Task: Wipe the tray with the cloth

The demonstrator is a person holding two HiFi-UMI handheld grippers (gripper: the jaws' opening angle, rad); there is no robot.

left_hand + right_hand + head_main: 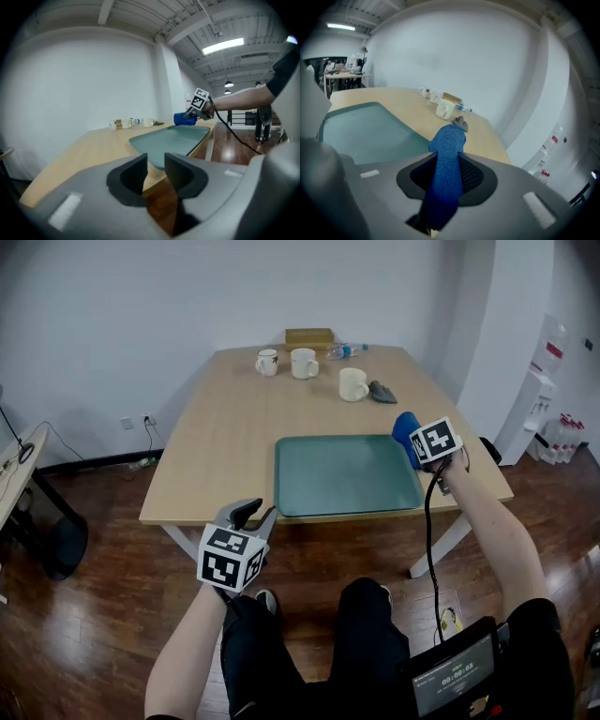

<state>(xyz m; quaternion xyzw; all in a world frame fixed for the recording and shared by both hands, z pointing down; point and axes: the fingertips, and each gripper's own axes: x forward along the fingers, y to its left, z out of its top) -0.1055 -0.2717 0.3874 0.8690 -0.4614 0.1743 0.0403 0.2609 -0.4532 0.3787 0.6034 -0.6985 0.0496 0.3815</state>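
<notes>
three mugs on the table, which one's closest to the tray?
The lone mug beside the grey object, nearest the tray. The patterned mug and white mug stand farther back by the brown box.

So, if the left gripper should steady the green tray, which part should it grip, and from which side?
Probably the rim of the tray near its front left corner, coming in level from the person's side. It lies flat, with that edge close to the table's front edge, and the open left gripper is nearest.
</notes>
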